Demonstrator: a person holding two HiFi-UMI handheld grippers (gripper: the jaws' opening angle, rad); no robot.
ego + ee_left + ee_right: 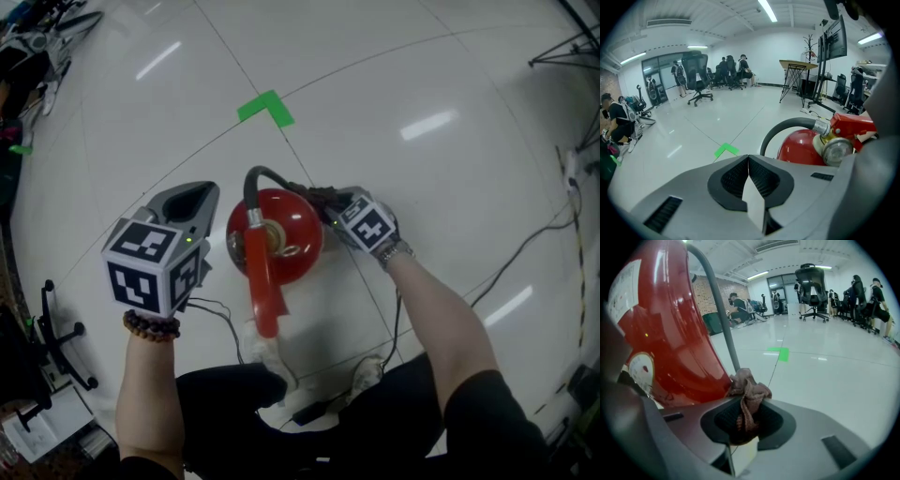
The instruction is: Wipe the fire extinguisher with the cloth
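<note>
I see my left gripper [748,164] held at the nine o'clock side of the extinguisher in the head view, its fingers [736,178] pressed together with nothing between them. It stays clear of the cylinder, just beside it.

In the middle, the round red metal fire extinguisher [277,236] stands upright on the glossy white tiled floor [422,75], just in front of my knees. Its red squeeze handle [262,286] points toward six o'clock, and its black rubber hose [260,176] arches over the top toward twelve. The round pressure gauge [836,150] shows in the left gripper view. A green L-shaped tape mark [265,109] lies on the floor at twelve o'clock, well apart from the cylinder.

At the extinguisher's two o'clock side is my right gripper [745,416]. Its fingers are clamped on a crumpled brownish cloth [749,392], whose bunched end is against the red wall near the hose.
</note>
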